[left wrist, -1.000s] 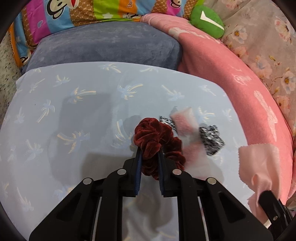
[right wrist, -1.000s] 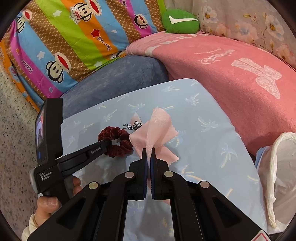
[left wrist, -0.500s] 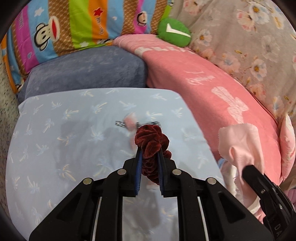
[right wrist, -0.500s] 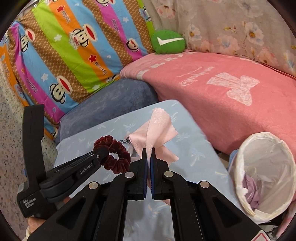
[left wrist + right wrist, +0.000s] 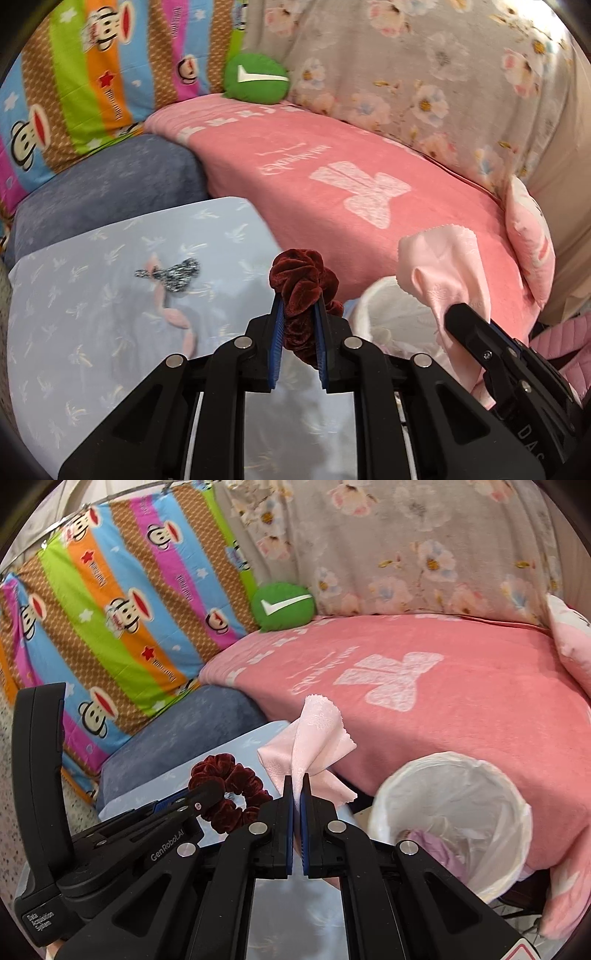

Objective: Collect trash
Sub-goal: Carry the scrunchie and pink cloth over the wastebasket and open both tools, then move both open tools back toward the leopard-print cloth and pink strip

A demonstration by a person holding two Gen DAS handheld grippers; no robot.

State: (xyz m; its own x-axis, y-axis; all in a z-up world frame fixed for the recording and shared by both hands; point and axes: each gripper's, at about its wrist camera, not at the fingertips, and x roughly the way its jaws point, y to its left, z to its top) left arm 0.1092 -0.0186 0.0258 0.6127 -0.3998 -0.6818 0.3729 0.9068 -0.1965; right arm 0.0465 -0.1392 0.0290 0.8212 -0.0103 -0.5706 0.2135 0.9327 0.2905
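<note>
Pale-blue palm-print tabletop (image 5: 92, 332) below me: my left gripper (image 5: 298, 325) clamps the maroon velvet scrunchie (image 5: 303, 291), my right gripper (image 5: 297, 794) pinches the pink cloth (image 5: 314, 734). Carrying both; next, release over the white-lined bin (image 5: 454, 808) at four o'clock.

Trash bin (image 5: 373, 314) mostly hidden behind pink cloth (image 5: 443, 266), lower right of left view; bin contents (image 5: 436, 845) blurred.

Two matte black plastic grippers, each with angular linkage arms joined by round silver screws; the left gripper (image 5: 298, 314) and right gripper (image 5: 297, 786) both carry ribbed blue pads. White lettering on the left one's side reads "GenRobot.AI"; its upright handle bears a small label, "Data Acquisition System".
</note>
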